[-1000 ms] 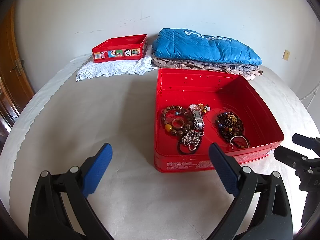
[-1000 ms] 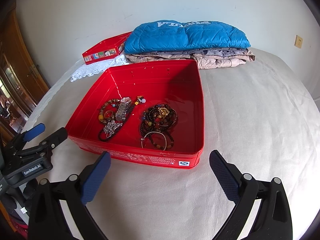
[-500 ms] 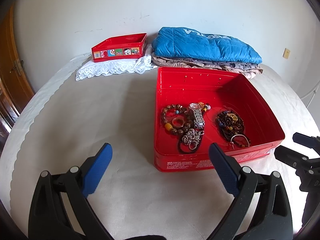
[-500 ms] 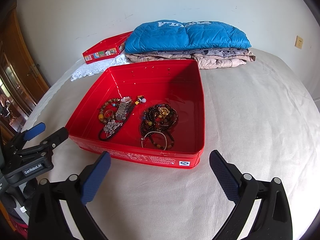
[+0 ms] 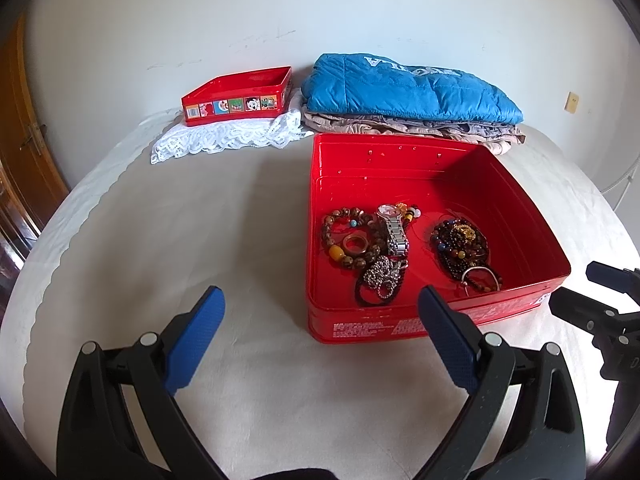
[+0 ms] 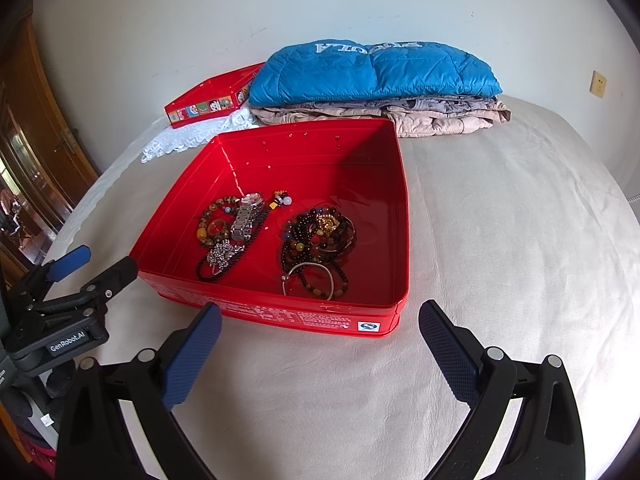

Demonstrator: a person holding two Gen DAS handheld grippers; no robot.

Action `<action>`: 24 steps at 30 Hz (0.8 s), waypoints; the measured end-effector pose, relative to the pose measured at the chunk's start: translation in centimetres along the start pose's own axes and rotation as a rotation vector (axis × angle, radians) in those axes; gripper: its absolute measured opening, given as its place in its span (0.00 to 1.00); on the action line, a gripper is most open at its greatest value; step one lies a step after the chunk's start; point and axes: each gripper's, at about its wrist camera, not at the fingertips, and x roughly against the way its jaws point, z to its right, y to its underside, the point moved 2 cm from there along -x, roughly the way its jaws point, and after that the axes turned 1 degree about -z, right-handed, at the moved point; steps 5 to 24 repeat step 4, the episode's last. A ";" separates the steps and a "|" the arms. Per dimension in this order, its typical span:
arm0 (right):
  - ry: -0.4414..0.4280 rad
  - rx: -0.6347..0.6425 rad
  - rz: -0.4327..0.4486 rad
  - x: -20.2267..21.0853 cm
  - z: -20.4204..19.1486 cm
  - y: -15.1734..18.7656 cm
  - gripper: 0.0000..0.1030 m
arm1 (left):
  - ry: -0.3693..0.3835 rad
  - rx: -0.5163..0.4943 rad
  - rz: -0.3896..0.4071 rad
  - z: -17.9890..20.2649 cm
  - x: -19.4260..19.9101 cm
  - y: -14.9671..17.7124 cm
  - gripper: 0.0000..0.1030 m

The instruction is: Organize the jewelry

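A large red tin (image 5: 400, 160) (image 6: 402, 216) lies open on the bed. Inside are a silver watch (image 5: 394, 228) (image 6: 246, 218), a wooden bead bracelet (image 5: 340, 236) (image 6: 212, 224), a rhinestone piece on a black band (image 5: 380, 276) (image 6: 218, 258), and a pile of dark bead bracelets (image 5: 462, 248) (image 6: 316, 240). My left gripper (image 5: 320, 316) is open and empty, just in front of the tin's left corner. My right gripper (image 6: 320, 328) is open and empty, just in front of the tin's near wall. Each gripper shows at the edge of the other's view.
A smaller red tin (image 5: 240, 96) (image 6: 208, 100) rests on a white lace cloth (image 5: 228, 138) at the back left. Folded clothes with a blue quilted jacket (image 5: 408, 88) (image 6: 372, 70) on top lie behind the large tin. A wooden door (image 5: 24, 136) stands at the left.
Both views have shifted very slightly; the tin and jewelry lie where they were. Both grippers remain open.
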 end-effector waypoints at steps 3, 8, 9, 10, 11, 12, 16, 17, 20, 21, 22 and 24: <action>-0.001 0.000 0.000 -0.1 0.0 0.0 0.96 | -0.001 -0.003 0.002 0.0 0.0 0.0 0.93; -0.001 0.000 -0.001 -0.1 0.0 0.0 0.96 | 0.000 -0.002 0.002 -0.1 0.0 0.0 0.93; -0.001 0.000 -0.001 -0.1 0.0 0.0 0.96 | 0.000 -0.002 0.002 -0.1 0.0 0.0 0.93; -0.001 0.000 -0.001 -0.1 0.0 0.0 0.96 | 0.000 -0.002 0.002 -0.1 0.0 0.0 0.93; -0.001 0.000 -0.001 -0.1 0.0 0.0 0.96 | 0.000 -0.002 0.002 -0.1 0.0 0.0 0.93; -0.001 0.000 -0.001 -0.1 0.0 0.0 0.96 | 0.000 -0.002 0.002 -0.1 0.0 0.0 0.93; -0.001 0.000 -0.001 -0.1 0.0 0.0 0.96 | 0.000 -0.002 0.002 -0.1 0.0 0.0 0.93; -0.001 0.000 -0.001 -0.1 0.0 0.0 0.96 | 0.000 -0.002 0.002 -0.1 0.0 0.0 0.93; -0.001 0.000 -0.001 -0.1 0.0 0.0 0.96 | 0.000 -0.002 0.002 -0.1 0.0 0.0 0.93; -0.001 0.000 -0.001 -0.1 0.0 0.0 0.96 | 0.000 -0.002 0.002 -0.1 0.0 0.0 0.93; -0.001 0.000 -0.001 -0.1 0.0 0.0 0.96 | 0.000 -0.002 0.002 -0.1 0.0 0.0 0.93; -0.001 0.000 -0.001 -0.1 0.0 0.0 0.96 | 0.000 -0.002 0.002 -0.1 0.0 0.0 0.93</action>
